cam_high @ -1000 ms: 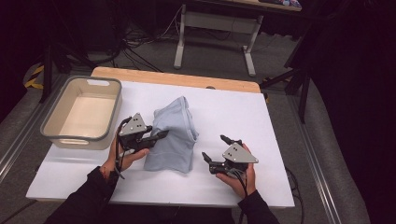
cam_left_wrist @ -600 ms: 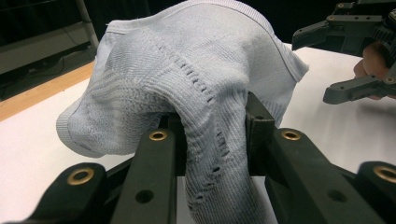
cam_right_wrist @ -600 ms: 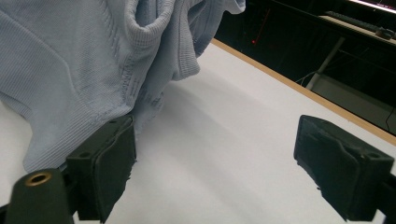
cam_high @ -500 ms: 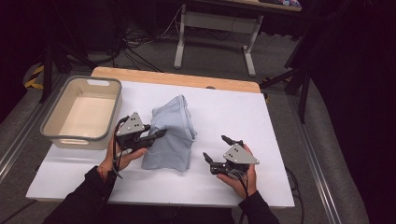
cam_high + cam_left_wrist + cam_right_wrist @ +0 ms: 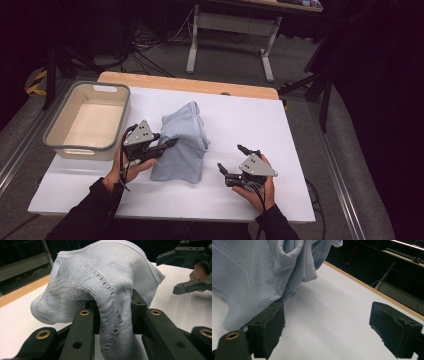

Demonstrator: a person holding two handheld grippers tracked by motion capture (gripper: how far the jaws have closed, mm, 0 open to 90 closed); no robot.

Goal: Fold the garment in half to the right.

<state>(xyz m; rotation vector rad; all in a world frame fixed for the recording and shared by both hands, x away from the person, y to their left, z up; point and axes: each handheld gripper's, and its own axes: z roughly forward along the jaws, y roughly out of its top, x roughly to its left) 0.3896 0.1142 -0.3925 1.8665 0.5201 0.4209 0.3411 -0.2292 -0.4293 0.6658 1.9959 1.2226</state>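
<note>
Beige bin (image 5: 87, 122) on desk (image 5: 250, 120) holding nothing, pale blue knit garment (image 5: 182, 142) bunched, left claw (image 5: 170, 145) clamping its fold, right claw (image 5: 231, 159) released.

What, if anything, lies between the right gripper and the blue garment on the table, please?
Nothing visible does: bare white table separates the open right gripper from the blue garment, whose edge lies beside one jaw in the right gripper view.

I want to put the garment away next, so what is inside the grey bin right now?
The bin shows a bare pale floor, nothing in it. Its near wall hides a strip of that floor. The garment lies beside it on the table.
</note>
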